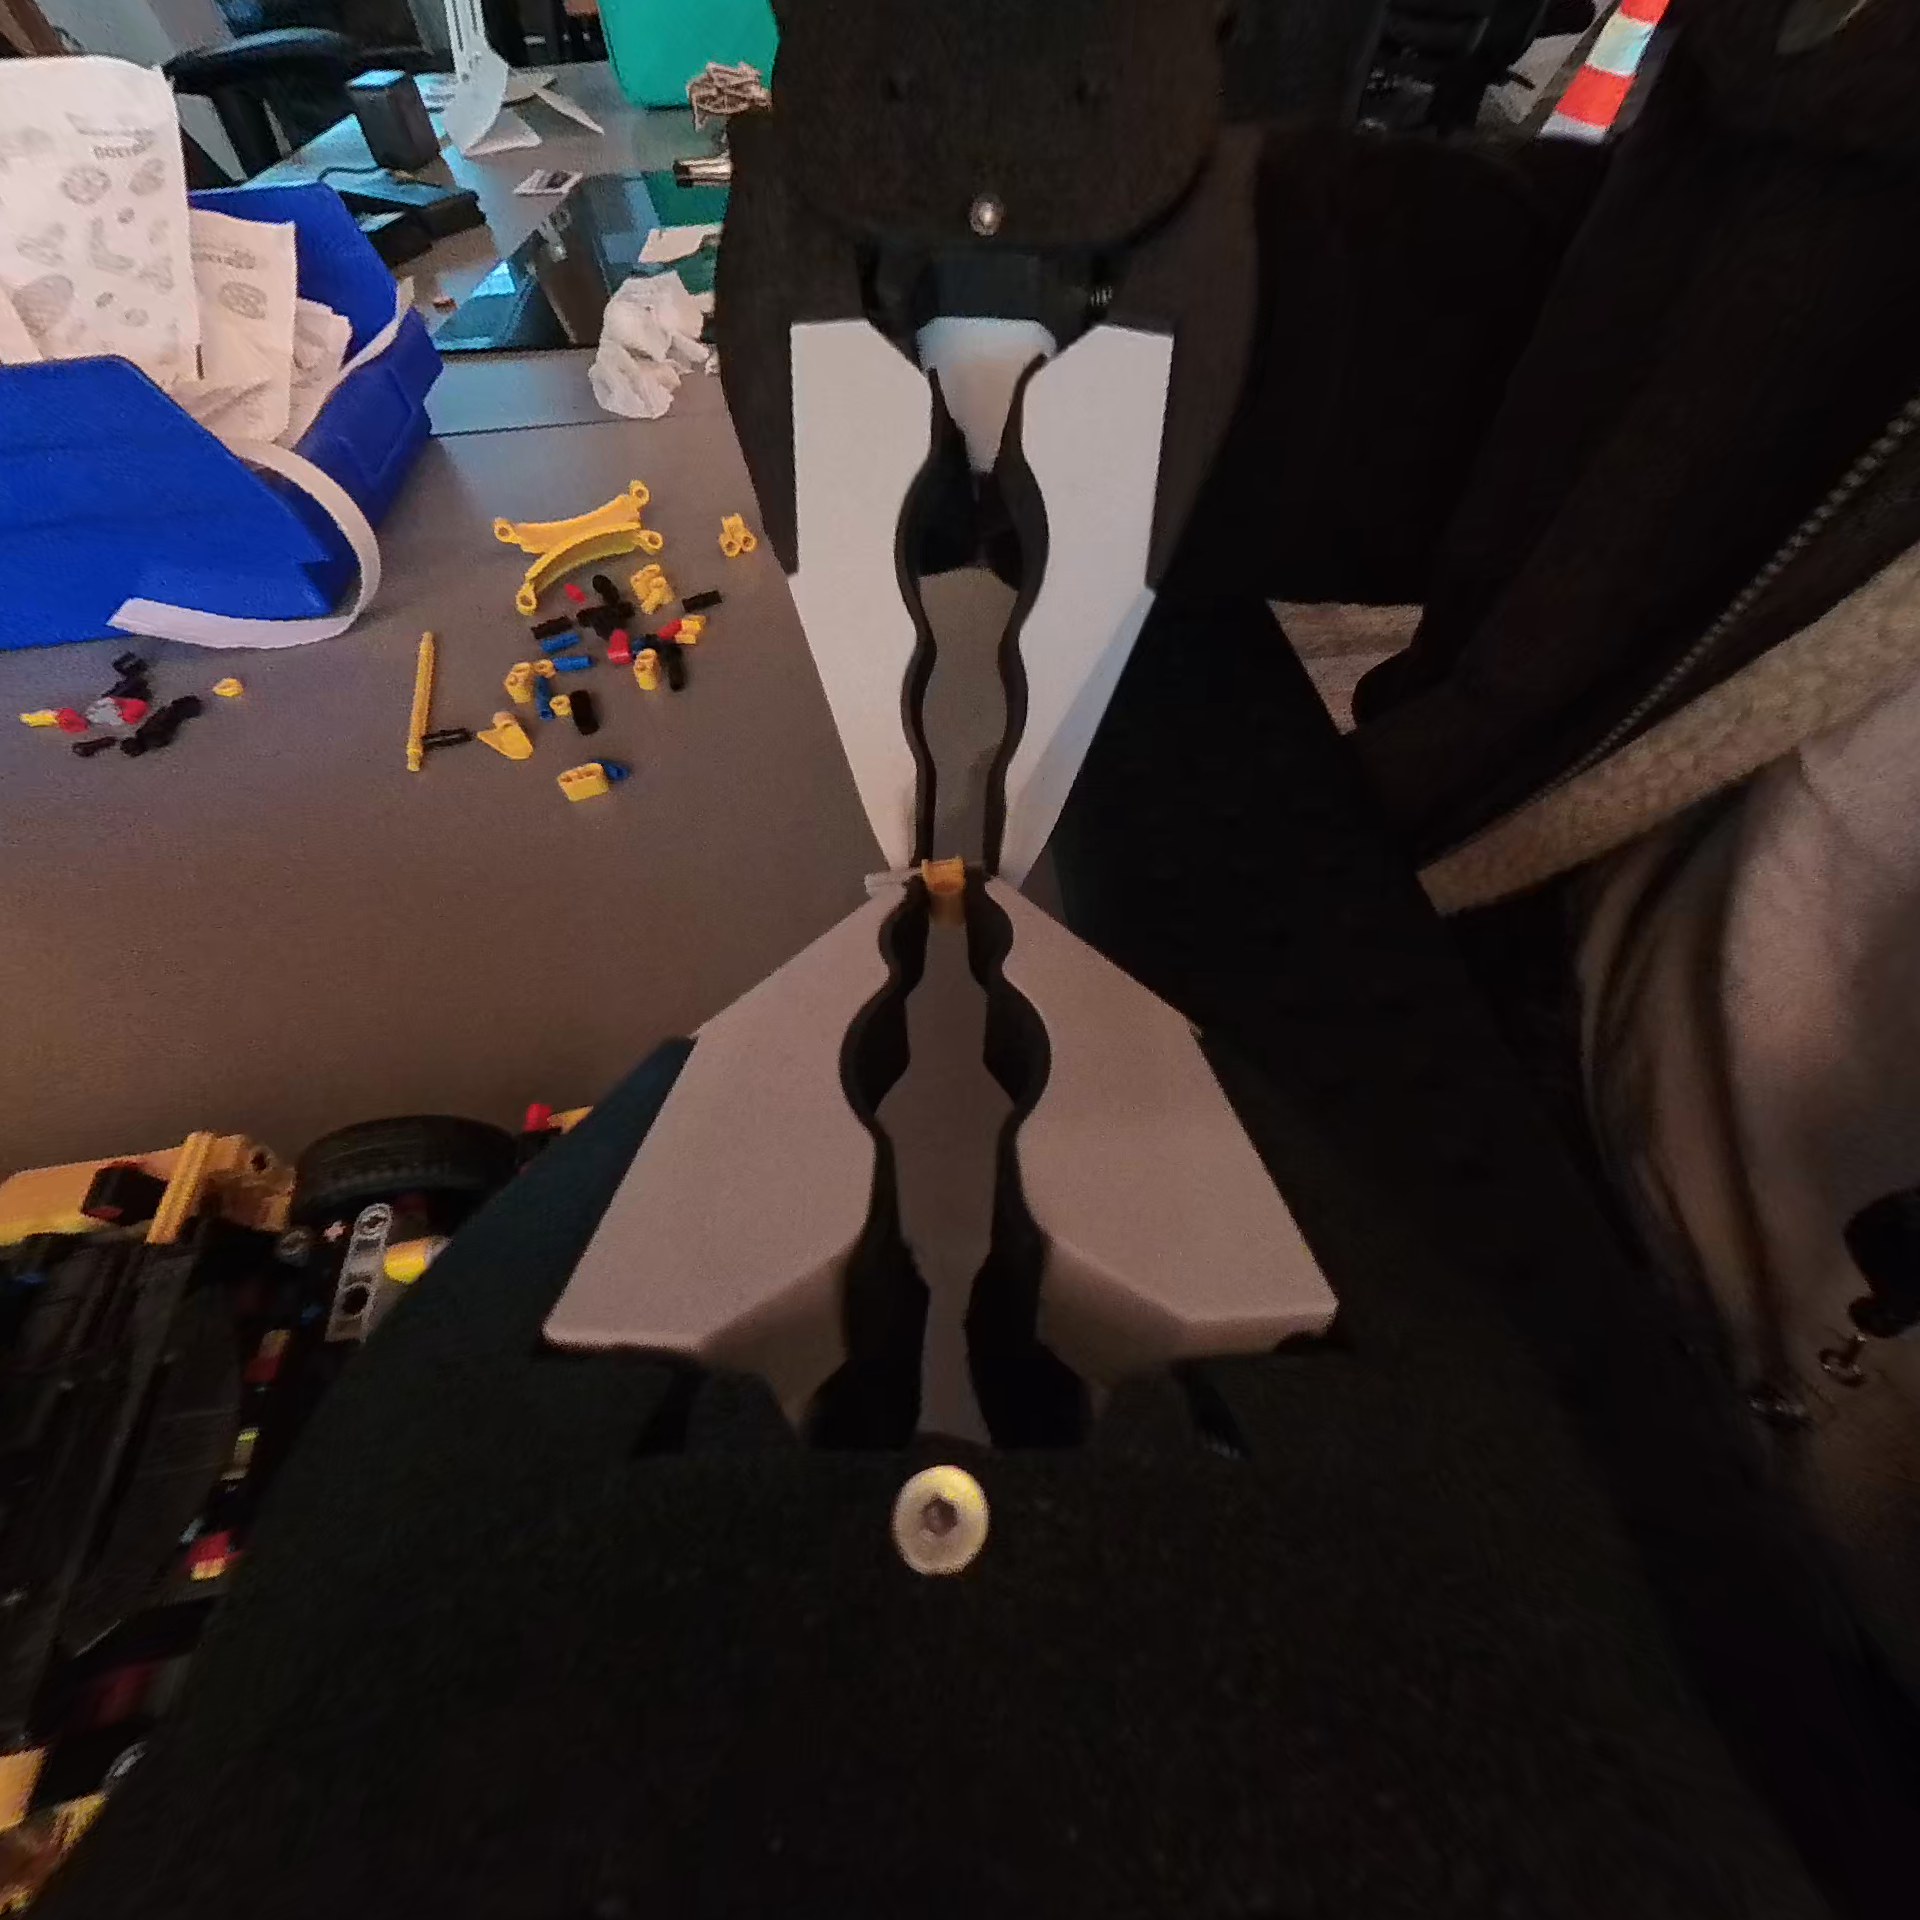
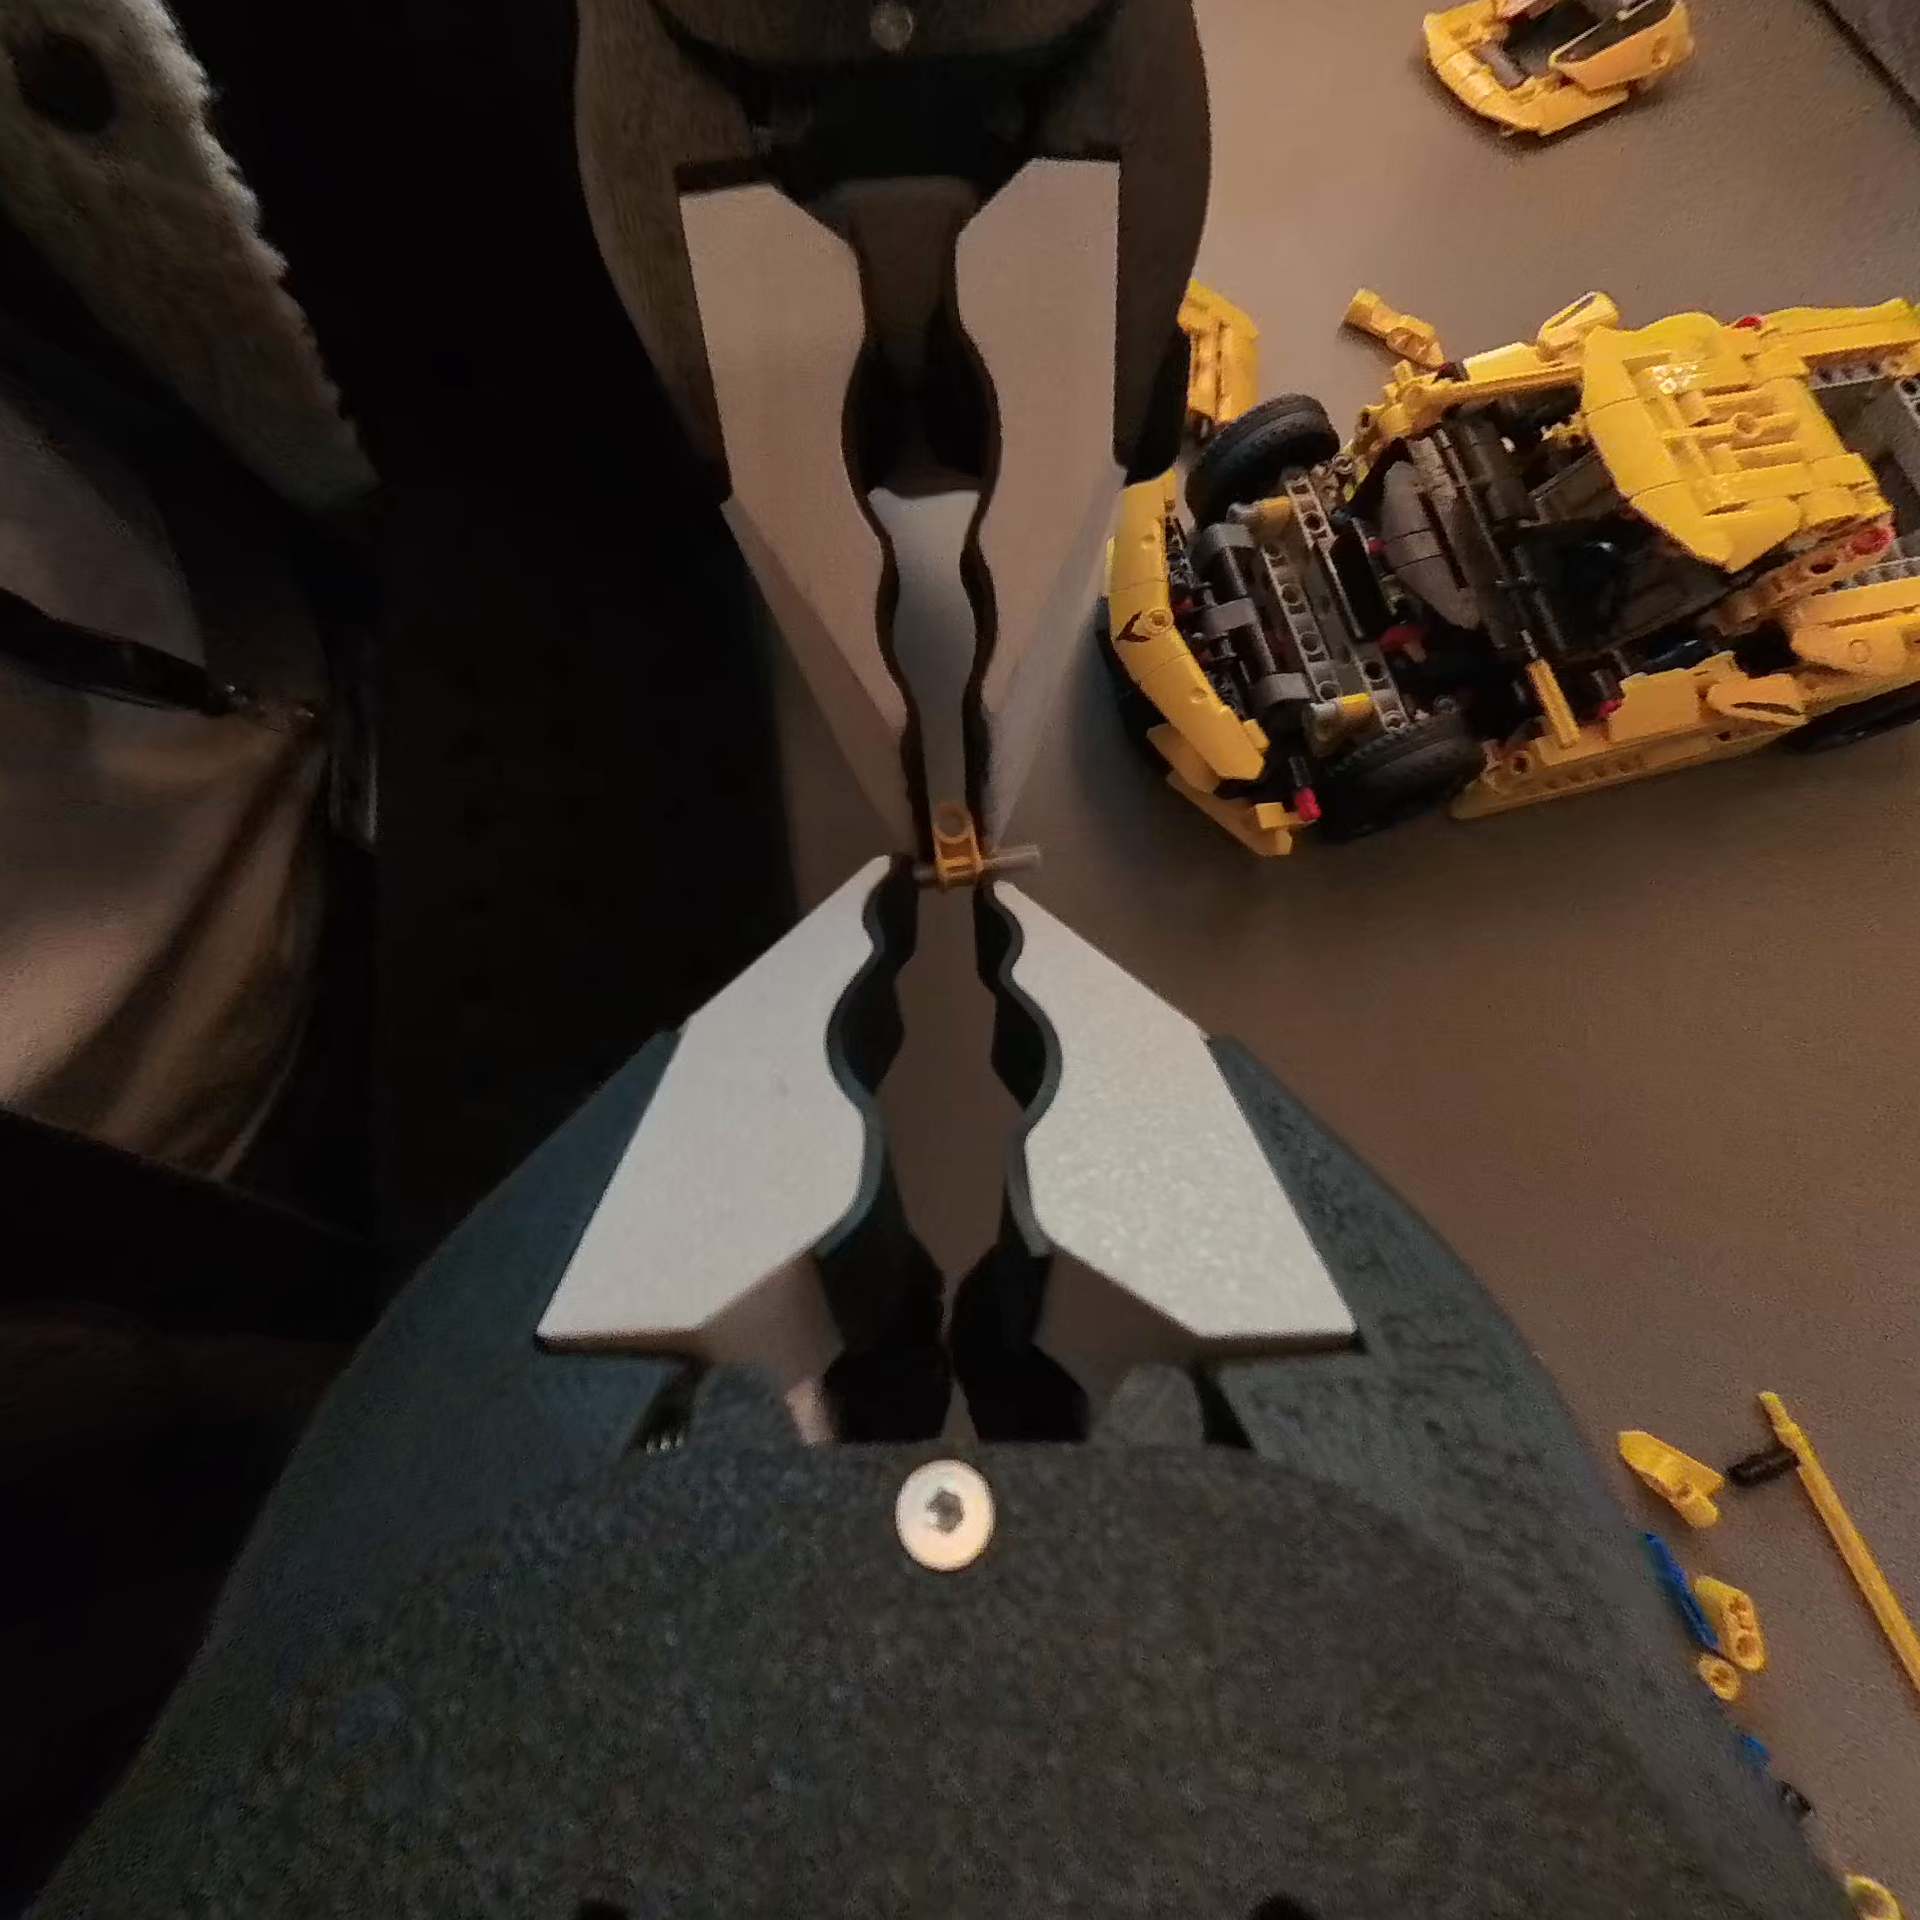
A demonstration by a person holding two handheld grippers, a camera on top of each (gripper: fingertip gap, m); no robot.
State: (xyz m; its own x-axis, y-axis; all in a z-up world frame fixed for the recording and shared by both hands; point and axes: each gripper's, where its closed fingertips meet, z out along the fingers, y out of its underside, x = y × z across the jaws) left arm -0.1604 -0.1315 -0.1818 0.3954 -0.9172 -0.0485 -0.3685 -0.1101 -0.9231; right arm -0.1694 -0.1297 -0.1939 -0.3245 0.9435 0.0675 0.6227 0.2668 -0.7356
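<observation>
The left gripper and the right gripper meet tip to tip above the table edge, each pointing at the other. Between them sits a small yellow connector with a grey pin through it. In the right wrist view the left gripper's tips close on the connector, while the right gripper's own tips sit at the pin's ends — whether they actually clamp it is hard to tell, though the gap is narrow. In the left wrist view the connector shows as a yellow nub pinched at the meeting point.

On the grey table beyond, a part-built yellow car lies near the left gripper, a loose body panel farther off. A scatter of small pieces — yellow, black, blue, red — lies mid-table, with a long yellow axle beside it. Farther back stands a blue bin holding printed paper bags.
</observation>
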